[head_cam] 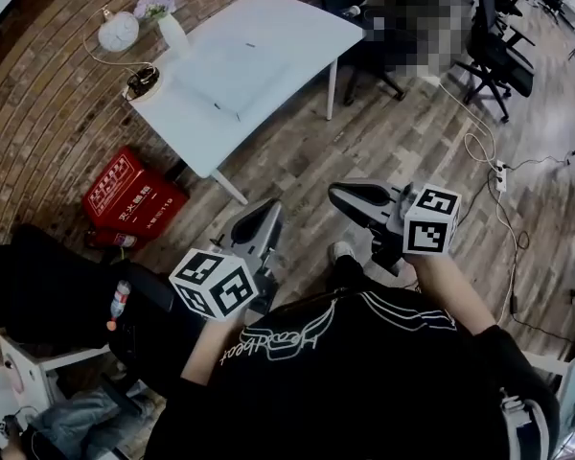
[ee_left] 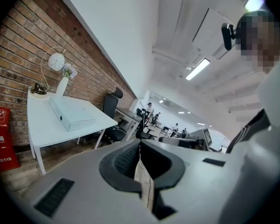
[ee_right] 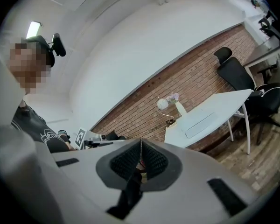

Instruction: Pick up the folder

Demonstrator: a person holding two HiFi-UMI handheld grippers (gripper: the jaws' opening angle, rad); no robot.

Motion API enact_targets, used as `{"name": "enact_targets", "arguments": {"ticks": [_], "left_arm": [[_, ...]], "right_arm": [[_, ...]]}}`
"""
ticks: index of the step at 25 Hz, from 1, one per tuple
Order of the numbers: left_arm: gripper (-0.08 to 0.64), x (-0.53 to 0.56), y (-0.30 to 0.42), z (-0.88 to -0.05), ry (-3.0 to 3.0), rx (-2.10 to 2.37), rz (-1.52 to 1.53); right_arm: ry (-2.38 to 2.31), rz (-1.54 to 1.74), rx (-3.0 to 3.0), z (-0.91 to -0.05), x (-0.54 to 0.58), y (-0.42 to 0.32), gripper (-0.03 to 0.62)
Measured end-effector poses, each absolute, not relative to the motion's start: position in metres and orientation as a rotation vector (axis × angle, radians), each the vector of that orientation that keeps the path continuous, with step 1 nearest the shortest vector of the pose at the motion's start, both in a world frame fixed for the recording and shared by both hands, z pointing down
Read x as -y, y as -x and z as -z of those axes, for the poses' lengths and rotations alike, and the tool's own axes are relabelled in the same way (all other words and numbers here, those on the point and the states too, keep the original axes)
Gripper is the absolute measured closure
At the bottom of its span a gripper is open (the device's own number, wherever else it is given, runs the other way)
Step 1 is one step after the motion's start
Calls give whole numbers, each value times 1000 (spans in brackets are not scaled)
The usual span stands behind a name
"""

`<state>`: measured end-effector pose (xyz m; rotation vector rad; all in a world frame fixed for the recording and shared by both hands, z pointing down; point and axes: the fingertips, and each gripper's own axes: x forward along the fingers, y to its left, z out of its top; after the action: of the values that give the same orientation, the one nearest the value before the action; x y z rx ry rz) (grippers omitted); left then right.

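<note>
The folder (head_cam: 232, 73) lies flat on the white table (head_cam: 302, 27), its long axis running away from the vase (head_cam: 172, 34) and lamp (head_cam: 118, 32). A red box (head_cam: 129, 195) sits beside the table. The 2 tongs — left gripper (head_cam: 266, 211) and right gripper (head_cam: 348, 197) — are clenched empty, well apart from the table.

- Folder (head_cam: 225, 75): white, smooth, matt; plastic or card, hard to tell from here.
- Table (head_cam: 302, 22): smooth white top.
- Wall (head_cam: 38, 103): rough red brick.
- Floor (head_cam: 402, 137): wood-grain planks.
- Left gripper (ee_left: 140, 143), right gripper (ee_right: 141, 143): matt grey plastic, with ribbed dark pads (ee_left: 125, 162).
</note>
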<state>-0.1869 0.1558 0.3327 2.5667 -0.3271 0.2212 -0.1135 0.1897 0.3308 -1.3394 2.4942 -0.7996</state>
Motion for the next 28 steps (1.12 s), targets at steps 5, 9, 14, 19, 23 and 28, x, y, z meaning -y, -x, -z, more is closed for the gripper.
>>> {"name": "enact_targets", "arguments": {"ticks": [5, 9, 14, 19, 23, 28], "left_arm": [[554, -94, 114, -337, -2595, 399, -251], [553, -34, 65, -343, -2564, 512, -257], [552, 31, 45, -345, -2513, 699, -211], [493, 80, 65, -355, -2452, 865, -202], [441, 125, 85, -370, -2376, 956, -178], [385, 190, 103, -394, -2275, 1039, -156]], "right_arm": [[1280, 818, -2523, -332, -128, 37, 594], [1263, 818, -2548, -334, -75, -25, 592], [1213, 806, -2616, -334, -20, -75, 546], [1159, 822, -2652, -341, 34, -90, 525], [1127, 832, -2687, -349, 86, -87, 515], [1109, 853, -2754, -359, 156, -83, 502]]}}
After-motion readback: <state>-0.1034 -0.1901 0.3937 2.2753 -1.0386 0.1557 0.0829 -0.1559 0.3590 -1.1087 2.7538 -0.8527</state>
